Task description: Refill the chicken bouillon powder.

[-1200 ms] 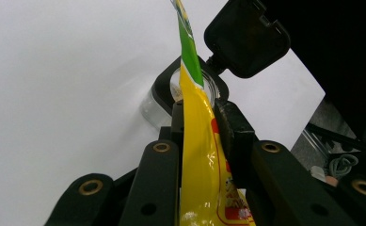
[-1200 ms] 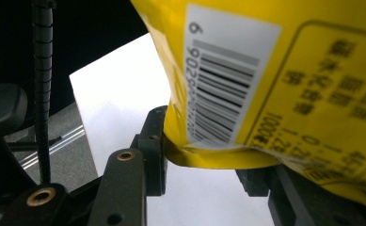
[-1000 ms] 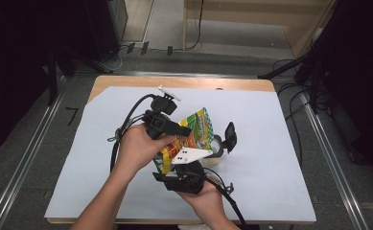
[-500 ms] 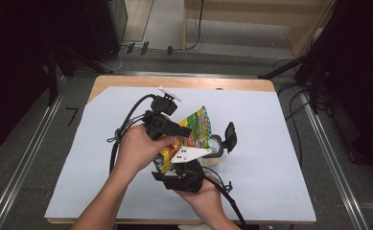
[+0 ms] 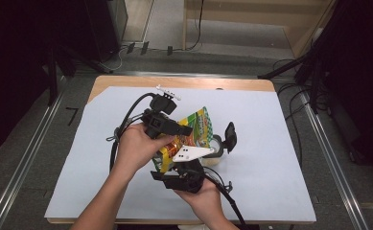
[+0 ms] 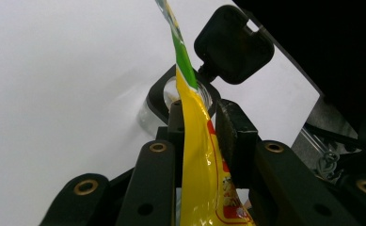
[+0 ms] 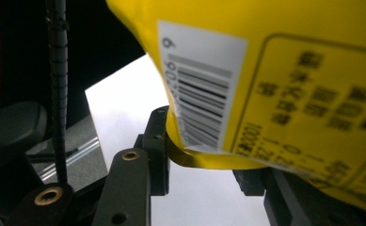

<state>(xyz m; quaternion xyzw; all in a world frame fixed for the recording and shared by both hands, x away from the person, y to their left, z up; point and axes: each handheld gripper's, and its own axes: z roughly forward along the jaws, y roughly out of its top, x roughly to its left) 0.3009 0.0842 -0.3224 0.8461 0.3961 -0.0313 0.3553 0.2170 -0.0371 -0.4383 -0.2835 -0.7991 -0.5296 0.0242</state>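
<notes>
A yellow and green snack bag (image 5: 199, 125) hangs above the white sheet between both grippers. My left gripper (image 5: 181, 130) reaches in from the left. In the left gripper view the bag's thin edge (image 6: 199, 155) stands upright between its pads (image 6: 227, 127); the jaws have just opened slightly but still pinch it. My right gripper (image 5: 177, 160) comes up from below, and its jaws have just closed a little on the bag's lower barcode corner (image 7: 204, 117). A clear jar (image 5: 216, 146) with a flipped-open black lid (image 5: 230, 136) stands just right of the bag.
The white sheet (image 5: 270, 143) covers most of the wooden table (image 5: 184, 82). Black cables trail from both grippers over the sheet's left and front. Metal rails run along both sides of the table, with dark equipment and stands behind it.
</notes>
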